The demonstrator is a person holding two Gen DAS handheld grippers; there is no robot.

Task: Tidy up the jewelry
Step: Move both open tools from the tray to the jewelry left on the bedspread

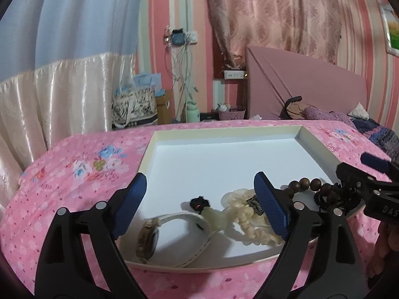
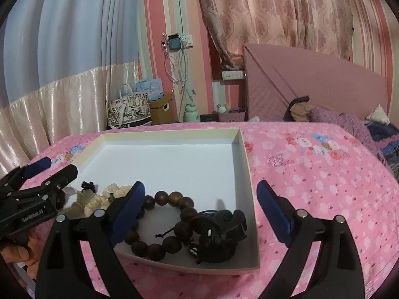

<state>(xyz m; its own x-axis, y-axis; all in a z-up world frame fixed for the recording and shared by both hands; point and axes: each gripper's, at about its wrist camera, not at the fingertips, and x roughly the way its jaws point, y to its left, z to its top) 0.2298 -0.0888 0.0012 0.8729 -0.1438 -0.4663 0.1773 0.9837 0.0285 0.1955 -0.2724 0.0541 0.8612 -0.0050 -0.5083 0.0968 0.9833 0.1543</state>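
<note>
Between the wide-spread blue pads of the left gripper (image 1: 200, 205), a white-strapped watch (image 1: 159, 236) lay on the pale floor of a shallow cream-walled tray (image 1: 224, 131), with nothing pressed by either pad — the jaws stood open and empty. Just beyond the watch, nearer that gripper's right-hand finger, sat a small black-and-red item (image 1: 198, 203) too small to identify, and beside it a cream scrunchie (image 1: 245, 220) whose far end passed behind the right-hand finger. Farther to that side, a string of dark wooden beads (image 1: 310, 185) curved toward the right gripper (image 2: 200, 206), whose black frame entered the left wrist view at its right edge. Ahead of the right gripper, the bead bracelet (image 2: 162, 224) formed a loop on the tray floor (image 2: 174, 164), its left part hidden behind the left-hand finger; a black hair claw clip (image 2: 219, 234) rested touching the loop, close to the tray's near right corner. The right-hand finger hung outside the tray wall, over a pink floral bedspread (image 2: 324, 186) that carried the tray. These jaws were likewise spread wide — no object was clamped. To the left of the right gripper, the left gripper's frame was visible with a hand (image 2: 22, 254) below it.
</note>
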